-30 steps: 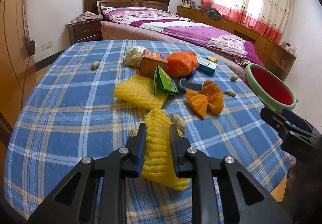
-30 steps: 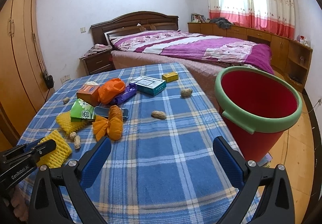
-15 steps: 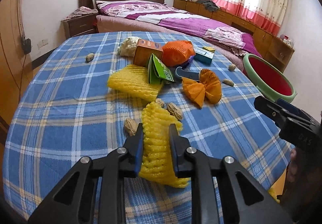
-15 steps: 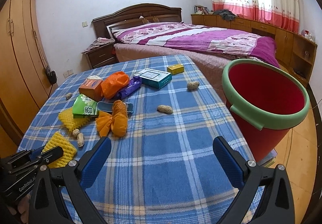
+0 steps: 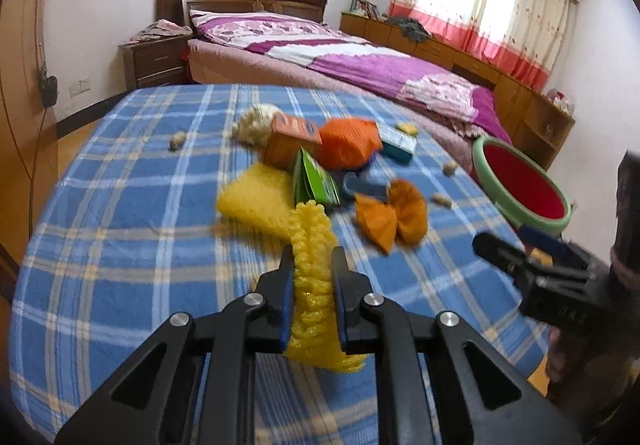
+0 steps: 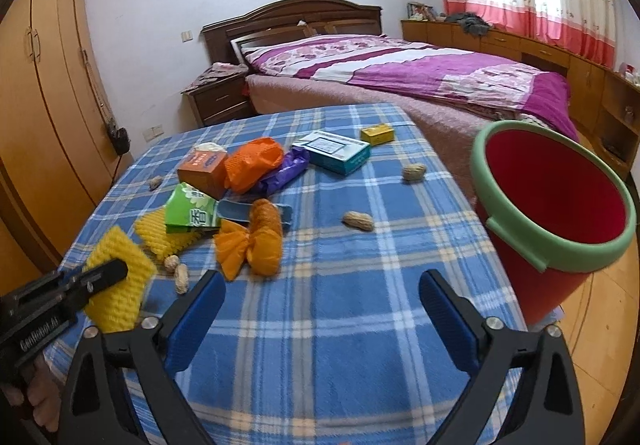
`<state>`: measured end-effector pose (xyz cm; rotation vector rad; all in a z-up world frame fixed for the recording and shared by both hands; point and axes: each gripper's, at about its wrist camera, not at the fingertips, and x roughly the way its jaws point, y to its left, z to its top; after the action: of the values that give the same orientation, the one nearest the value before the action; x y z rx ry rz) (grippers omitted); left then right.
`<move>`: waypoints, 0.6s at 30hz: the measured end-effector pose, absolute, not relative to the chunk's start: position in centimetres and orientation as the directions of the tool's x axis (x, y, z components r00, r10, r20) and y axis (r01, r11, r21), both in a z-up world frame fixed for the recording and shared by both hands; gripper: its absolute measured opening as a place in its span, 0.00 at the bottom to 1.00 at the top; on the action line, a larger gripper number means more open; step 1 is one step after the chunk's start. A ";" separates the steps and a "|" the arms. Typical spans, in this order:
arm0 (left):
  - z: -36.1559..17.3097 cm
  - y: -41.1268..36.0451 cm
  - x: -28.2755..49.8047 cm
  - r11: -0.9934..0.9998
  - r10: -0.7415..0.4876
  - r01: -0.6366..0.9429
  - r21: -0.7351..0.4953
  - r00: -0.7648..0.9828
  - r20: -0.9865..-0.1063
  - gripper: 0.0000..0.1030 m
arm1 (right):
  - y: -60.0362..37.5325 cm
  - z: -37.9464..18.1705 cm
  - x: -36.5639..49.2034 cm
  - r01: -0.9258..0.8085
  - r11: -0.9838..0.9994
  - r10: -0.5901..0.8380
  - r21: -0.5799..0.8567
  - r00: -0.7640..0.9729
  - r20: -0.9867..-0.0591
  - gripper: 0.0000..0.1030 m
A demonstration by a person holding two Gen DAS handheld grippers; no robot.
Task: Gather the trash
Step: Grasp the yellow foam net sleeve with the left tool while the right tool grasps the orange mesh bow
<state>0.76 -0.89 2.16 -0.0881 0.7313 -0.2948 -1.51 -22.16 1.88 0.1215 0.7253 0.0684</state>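
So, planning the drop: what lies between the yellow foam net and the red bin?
Right wrist view: orange wrapper and peanut on plaid cloth, between foam net and bin.

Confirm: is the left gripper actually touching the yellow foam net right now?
Touching. In the left wrist view, the left gripper has both pads pressed into the yellow foam net, which bulges between them.

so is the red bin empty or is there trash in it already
Empty as far as shown: the right wrist view looks into the red bin and only bare red wall shows. Its very bottom is hidden behind the green rim.
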 end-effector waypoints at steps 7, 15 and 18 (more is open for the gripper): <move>3.8 0.0 3.5 0.965 -0.261 0.195 -0.174 0.748 -0.611 0.16 | -20.4 1.7 1.2 -0.100 0.984 0.174 0.146 0.702 -0.691 0.76; 3.4 0.7 6.6 0.973 -0.227 0.159 -0.165 0.754 -0.617 0.16 | -18.7 0.3 4.3 -0.153 0.971 0.239 0.183 0.629 -0.740 0.54; 3.0 0.9 7.5 0.972 -0.230 0.153 -0.176 0.744 -0.627 0.16 | -18.6 -0.2 4.8 -0.154 0.967 0.256 0.205 0.613 -0.747 0.46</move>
<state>7.50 0.86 3.00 -0.1156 0.7006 -0.2105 4.82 -18.57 -0.18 0.1240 0.8800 0.2373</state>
